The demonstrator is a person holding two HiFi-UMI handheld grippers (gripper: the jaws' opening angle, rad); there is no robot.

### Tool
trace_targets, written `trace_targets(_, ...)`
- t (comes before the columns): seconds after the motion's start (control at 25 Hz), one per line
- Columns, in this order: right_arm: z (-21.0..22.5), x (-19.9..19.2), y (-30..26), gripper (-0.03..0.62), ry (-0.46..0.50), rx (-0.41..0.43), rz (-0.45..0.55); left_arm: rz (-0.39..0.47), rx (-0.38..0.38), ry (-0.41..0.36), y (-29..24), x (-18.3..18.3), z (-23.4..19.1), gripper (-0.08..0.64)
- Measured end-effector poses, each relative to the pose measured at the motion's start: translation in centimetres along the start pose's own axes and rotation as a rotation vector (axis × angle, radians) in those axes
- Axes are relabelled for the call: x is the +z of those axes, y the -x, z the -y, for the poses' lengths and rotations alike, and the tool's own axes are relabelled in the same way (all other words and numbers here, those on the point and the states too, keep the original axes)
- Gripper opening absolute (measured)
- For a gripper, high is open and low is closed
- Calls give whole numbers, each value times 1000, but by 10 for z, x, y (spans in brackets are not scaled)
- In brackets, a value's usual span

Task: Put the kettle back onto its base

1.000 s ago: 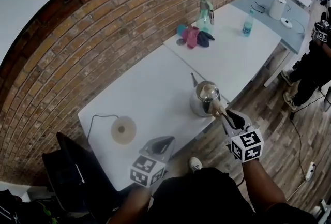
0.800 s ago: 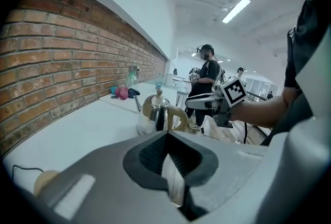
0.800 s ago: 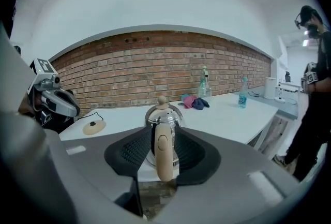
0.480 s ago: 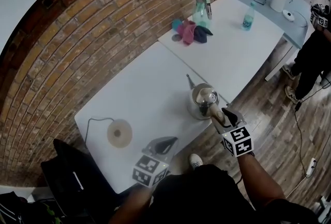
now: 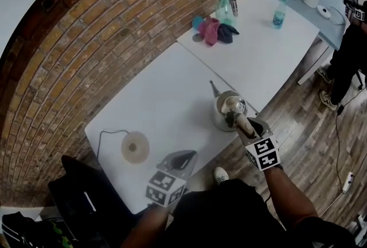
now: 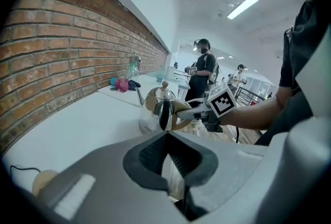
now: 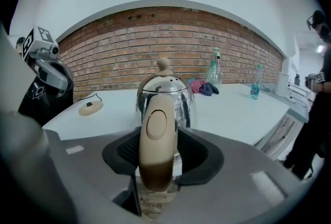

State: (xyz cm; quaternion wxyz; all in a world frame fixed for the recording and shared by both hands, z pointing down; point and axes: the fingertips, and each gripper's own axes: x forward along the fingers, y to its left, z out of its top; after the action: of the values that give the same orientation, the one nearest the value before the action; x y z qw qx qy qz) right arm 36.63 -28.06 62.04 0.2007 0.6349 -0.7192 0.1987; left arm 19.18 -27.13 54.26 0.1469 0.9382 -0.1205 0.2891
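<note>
Along the table's (image 5: 172,86) front edge, your right gripper (image 7: 158,166) clamps the kettle (image 5: 227,108) handle — base (image 5: 135,146) lies well left, nearer your closed left gripper (image 6: 166,158).

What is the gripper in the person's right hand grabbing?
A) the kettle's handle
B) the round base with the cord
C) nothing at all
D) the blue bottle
A: in the right gripper view, the right gripper has its jaws closed on the beige handle of the shiny kettle.
</note>
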Motion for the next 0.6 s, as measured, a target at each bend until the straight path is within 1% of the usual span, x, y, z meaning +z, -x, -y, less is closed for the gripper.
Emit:
trace_targets(0.12, -2, 0, -2, 170, 20, -2, 7, 1, 3, 10, 2, -3, 0, 0)
trace_targets(0.44, 1, 1, 0, 160, 26, -22, -2, 20, 32, 25, 15, -5, 0, 0)
trace_targets(0.6, 3, 9, 2, 158, 13, -23, 26, 34, 54, 37, 23, -9, -3, 0)
